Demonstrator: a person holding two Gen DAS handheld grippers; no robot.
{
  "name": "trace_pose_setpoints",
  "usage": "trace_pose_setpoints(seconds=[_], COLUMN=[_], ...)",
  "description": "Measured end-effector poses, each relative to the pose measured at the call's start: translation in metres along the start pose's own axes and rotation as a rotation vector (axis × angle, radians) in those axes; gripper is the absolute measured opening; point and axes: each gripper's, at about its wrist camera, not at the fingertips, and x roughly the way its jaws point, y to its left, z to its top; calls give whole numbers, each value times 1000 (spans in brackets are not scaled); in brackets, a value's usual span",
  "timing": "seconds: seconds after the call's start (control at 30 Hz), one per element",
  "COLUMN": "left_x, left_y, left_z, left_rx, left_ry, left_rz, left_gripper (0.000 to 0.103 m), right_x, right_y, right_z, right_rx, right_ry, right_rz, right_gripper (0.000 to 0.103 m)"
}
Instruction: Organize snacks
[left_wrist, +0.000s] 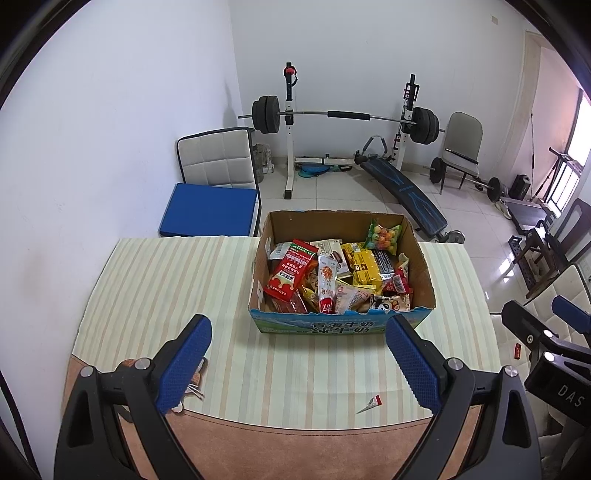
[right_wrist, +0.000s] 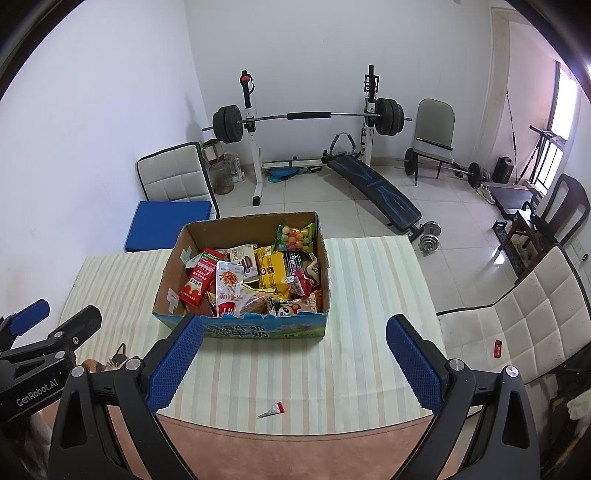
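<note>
Blue-padded fingers of the left gripper (left_wrist: 298, 363) stand wide apart with nothing between them, hovering over the near part of the striped tablecloth (left_wrist: 155, 295). Beside it, the right gripper (right_wrist: 294, 363) is spread just as wide and also empty. Between the near edge of the cloth and both grippers lies a small torn wrapper scrap (right_wrist: 271, 410), silver with a red tip.

Farther along the table sits the cardboard milk carton box (left_wrist: 341, 326), open-topped, blue-printed on its front wall, and packed with snacks: a red carton-style packet (left_wrist: 290, 275) leaning at its left side, a white-and-red pouch (left_wrist: 327, 284) beside that, a yellow packet (left_wrist: 364, 271) toward the middle, a bag of coloured candy balls (left_wrist: 384, 234) propped against the far right corner, and a panda-printed pack (right_wrist: 282, 308) against the front wall.

Beyond the table are a blue cushion (left_wrist: 210, 210) on a padded chair, a barbell rack (left_wrist: 347, 116), a sit-up bench (left_wrist: 404, 188) and a grey chair (left_wrist: 463, 144). A white quilted chair (right_wrist: 517, 325) to the right carries a small red object (right_wrist: 498, 348).
</note>
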Motion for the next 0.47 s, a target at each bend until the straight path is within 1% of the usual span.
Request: trace_pose_setpoints(seconds=[0.1,0.47], left_x=[0,1], left_y=[0,0], left_z=[1,-2], left_rx=[-1,4], left_ry=[1,-9], left_rz=[0,3], left_gripper=[97,97], right_x=[-1,-1], right_y=[0,0], right_z=[1,2], right_rx=[5,6], right_ry=[-3,-2], right_rz=[2,2], right_gripper=[103,103])
